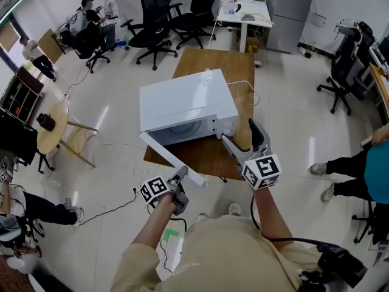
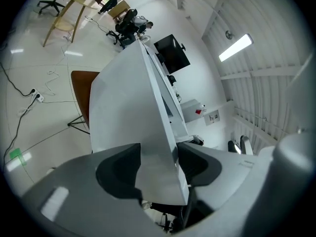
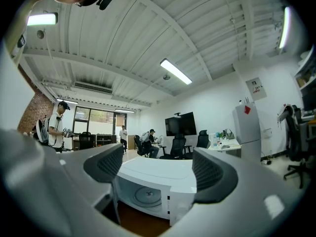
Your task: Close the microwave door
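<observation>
A white microwave (image 1: 185,105) stands on a brown wooden table (image 1: 213,62) with its door (image 1: 173,159) swung open toward the near left. My left gripper (image 1: 181,175) is shut on the door's outer edge. In the left gripper view the white door panel (image 2: 133,112) runs edge-on between the dark pads (image 2: 116,174), which press on it, at my left gripper (image 2: 158,167). My right gripper (image 1: 243,137) hangs open by the microwave's near right corner, holding nothing. In the right gripper view the microwave (image 3: 163,174) with its turntable cavity shows between the spread jaws of my right gripper (image 3: 158,169).
A round wooden side table (image 1: 51,126) stands at the left. Cables and a power strip (image 1: 173,242) lie on the floor near my feet. Office chairs (image 1: 152,23) and a white desk (image 1: 246,11) are beyond the table. A person (image 1: 358,169) stands at the right.
</observation>
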`<state>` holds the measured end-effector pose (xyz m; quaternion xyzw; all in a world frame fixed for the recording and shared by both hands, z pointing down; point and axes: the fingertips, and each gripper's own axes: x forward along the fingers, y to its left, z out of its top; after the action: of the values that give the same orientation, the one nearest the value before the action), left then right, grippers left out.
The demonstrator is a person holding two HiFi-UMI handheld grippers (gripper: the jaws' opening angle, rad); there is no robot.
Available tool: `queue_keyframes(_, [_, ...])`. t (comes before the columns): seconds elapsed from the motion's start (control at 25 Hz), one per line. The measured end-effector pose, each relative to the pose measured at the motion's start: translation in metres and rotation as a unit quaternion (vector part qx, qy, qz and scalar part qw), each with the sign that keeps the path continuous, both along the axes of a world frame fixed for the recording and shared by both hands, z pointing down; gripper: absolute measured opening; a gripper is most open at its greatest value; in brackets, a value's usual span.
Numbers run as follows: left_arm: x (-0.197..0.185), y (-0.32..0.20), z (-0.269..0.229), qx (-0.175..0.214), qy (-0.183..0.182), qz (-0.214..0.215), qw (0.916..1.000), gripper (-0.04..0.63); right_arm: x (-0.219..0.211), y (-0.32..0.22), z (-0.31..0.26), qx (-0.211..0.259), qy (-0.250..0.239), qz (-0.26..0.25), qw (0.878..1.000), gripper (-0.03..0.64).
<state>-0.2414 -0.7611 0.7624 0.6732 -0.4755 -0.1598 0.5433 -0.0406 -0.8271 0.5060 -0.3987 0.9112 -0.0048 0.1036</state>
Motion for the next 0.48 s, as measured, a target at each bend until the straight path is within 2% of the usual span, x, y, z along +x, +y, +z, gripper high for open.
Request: queue_keyframes(0.48, [0.03,-0.073,-0.007,0.013,0.038,-0.077,0.9962,0.238,0.029,-0.014,-0.01,-0.007,-0.001,0.028,1.0,0.428])
